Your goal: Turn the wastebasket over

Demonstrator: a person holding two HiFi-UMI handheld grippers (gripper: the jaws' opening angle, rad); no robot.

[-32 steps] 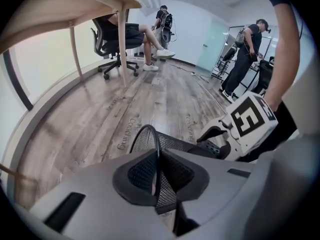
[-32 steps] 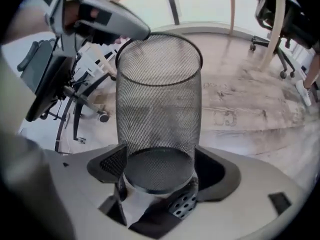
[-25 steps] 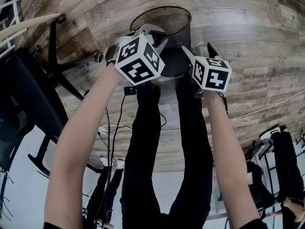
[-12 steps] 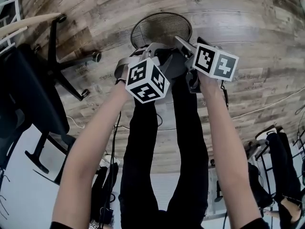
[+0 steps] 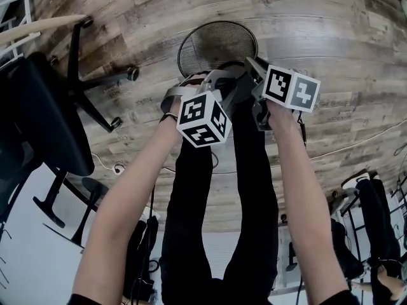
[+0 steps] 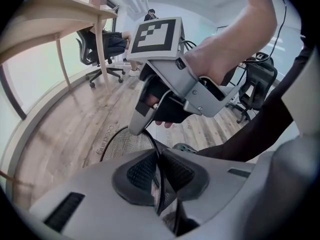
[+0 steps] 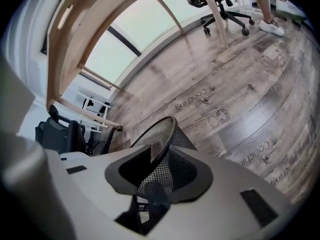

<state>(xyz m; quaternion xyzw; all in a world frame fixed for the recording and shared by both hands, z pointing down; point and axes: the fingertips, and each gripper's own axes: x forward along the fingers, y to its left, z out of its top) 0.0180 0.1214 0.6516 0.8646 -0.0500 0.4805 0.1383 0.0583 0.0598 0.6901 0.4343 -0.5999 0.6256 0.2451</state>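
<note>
Seen from the head, the marker cubes (image 5: 202, 118) and the person's forearms cover the near side and base of the wastebasket (image 5: 216, 43). It cannot be told whether it rests on the plank floor (image 5: 343, 56) ahead of the legs. The left tongs (image 6: 159, 170) are clamped on its mesh wall under the rim. The right tongs (image 7: 157, 176), jaws just closing, pinch the black see-through mesh too.

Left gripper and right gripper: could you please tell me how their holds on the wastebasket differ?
The left gripper clamps the wastebasket at its rim with jaws nearly together; the right gripper has just been closing, jaws wider, mesh wall between them. In the head view the left gripper sits lower than the right gripper. Both grip the same wastebasket.
</note>
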